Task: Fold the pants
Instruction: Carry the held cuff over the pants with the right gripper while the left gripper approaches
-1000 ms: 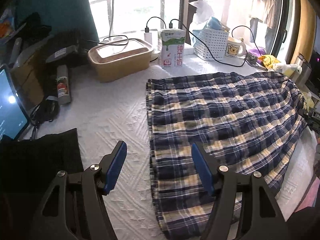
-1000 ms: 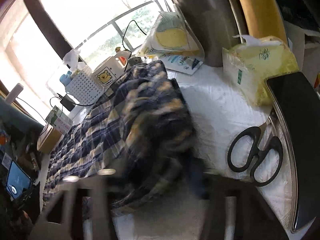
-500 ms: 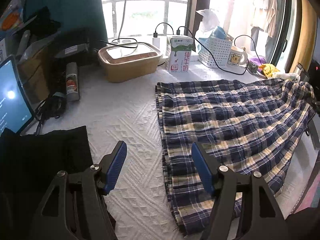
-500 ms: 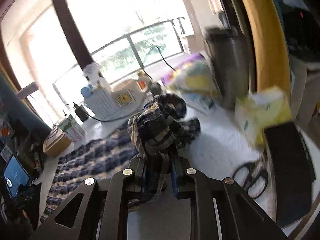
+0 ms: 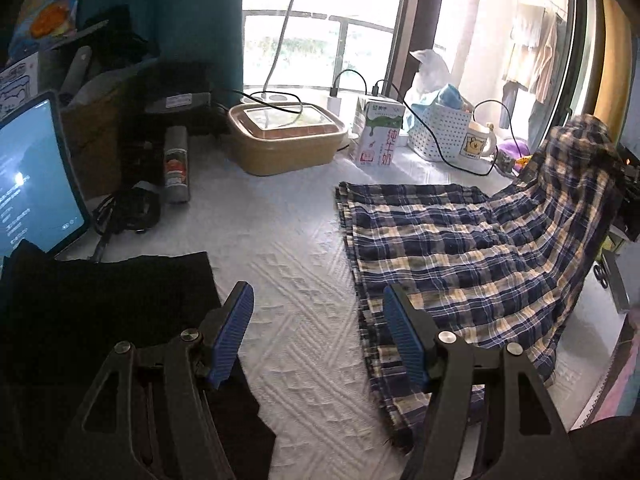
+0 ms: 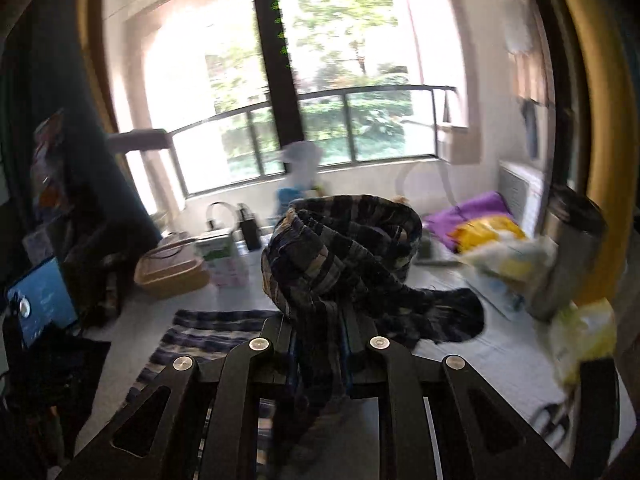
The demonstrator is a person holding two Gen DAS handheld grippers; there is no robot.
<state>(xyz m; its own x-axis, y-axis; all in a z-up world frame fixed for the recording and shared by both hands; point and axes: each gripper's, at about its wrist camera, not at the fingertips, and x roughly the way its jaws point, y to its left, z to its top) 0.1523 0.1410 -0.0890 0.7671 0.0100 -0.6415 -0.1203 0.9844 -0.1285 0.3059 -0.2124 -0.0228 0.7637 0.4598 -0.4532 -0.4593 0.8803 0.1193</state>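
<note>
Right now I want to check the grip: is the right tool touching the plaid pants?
Touching. The right wrist view shows the right tool clamped on a bunched end of the plaid pants, the cloth pinched between its closed fingers and lifted off the table.

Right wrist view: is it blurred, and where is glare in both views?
Right wrist view: smeared by motion, worst at the right edge; the plaid pants in the right tool are soft. Left wrist view: sharp, the window overexposed, corners dark.

your white table (image 5: 288, 264) holds plaid pants (image 5: 452, 256), a black cloth (image 5: 100, 304), a tan box (image 5: 284, 140) and a milk carton (image 5: 378, 136).
</note>
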